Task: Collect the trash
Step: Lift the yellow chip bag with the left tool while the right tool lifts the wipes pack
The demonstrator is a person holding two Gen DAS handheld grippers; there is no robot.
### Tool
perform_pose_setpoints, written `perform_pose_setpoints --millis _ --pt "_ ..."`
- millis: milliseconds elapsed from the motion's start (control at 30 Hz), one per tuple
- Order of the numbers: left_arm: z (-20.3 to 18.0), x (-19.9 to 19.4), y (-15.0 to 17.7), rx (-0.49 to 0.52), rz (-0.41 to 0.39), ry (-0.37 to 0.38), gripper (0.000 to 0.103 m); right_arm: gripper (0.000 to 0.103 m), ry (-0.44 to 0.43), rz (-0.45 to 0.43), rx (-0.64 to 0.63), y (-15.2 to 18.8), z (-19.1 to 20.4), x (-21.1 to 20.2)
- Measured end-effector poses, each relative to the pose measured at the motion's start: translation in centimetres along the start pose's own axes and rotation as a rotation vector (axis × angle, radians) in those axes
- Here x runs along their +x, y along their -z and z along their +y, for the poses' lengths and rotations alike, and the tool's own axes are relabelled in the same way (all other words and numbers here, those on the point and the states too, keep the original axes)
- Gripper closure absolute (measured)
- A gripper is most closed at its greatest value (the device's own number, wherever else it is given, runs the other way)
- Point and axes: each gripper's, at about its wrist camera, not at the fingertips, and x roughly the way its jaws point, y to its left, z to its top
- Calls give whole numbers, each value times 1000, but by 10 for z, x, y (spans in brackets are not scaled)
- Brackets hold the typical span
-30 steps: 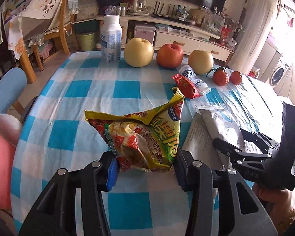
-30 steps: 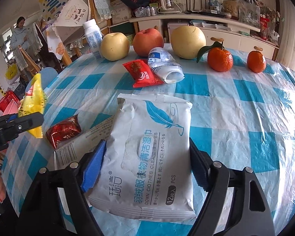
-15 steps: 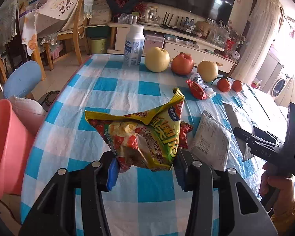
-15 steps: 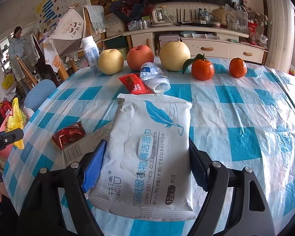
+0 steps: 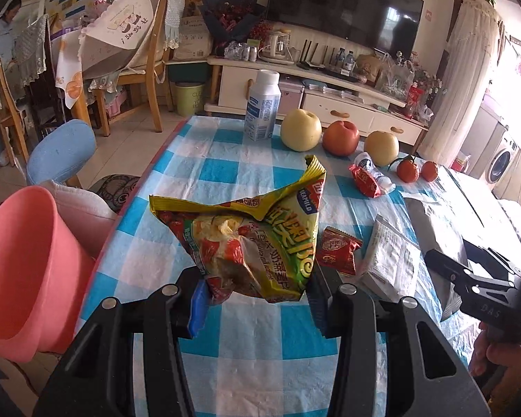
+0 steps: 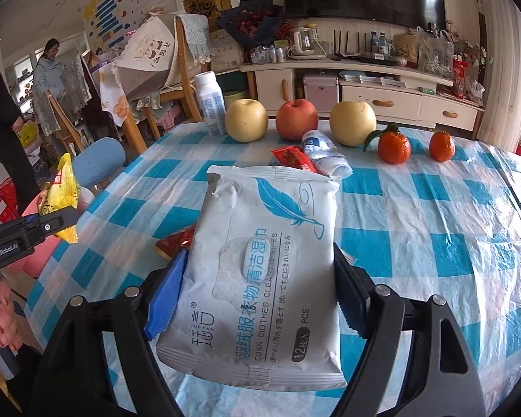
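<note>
My left gripper (image 5: 257,299) is shut on a yellow-green snack bag (image 5: 253,236) and holds it above the table's left edge, next to a pink bin (image 5: 24,271) beside the table. My right gripper (image 6: 260,295) is shut on a white wet-wipe pack (image 6: 264,264) with a blue feather print, held above the checked tablecloth (image 6: 416,229). On the cloth lie a small red wrapper (image 5: 337,250), a white printed packet (image 5: 389,264), and further back a red sachet (image 6: 291,160) and a crushed plastic bottle (image 6: 323,154). The left gripper also shows in the right wrist view (image 6: 27,232).
At the table's far edge stand a white milk bottle (image 5: 264,111), two yellow pears (image 5: 300,128), a red apple (image 5: 340,137) and two tangerines (image 6: 394,147). A blue stool (image 5: 60,153) and wooden chairs stand left of the table. Two people stand at far left (image 6: 3,121).
Both grippers have drawn back and up from the table, each still holding its item. The left one has swung left, bringing the pink bin into view. The small red wrapper is uncovered.
</note>
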Motion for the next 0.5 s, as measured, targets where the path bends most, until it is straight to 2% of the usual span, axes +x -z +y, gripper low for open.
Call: perform_pose_setpoints --millis 500 --pt "71 -38 -15 -135 -89 -88 55 25 -184 17 -120 -18 122 2"
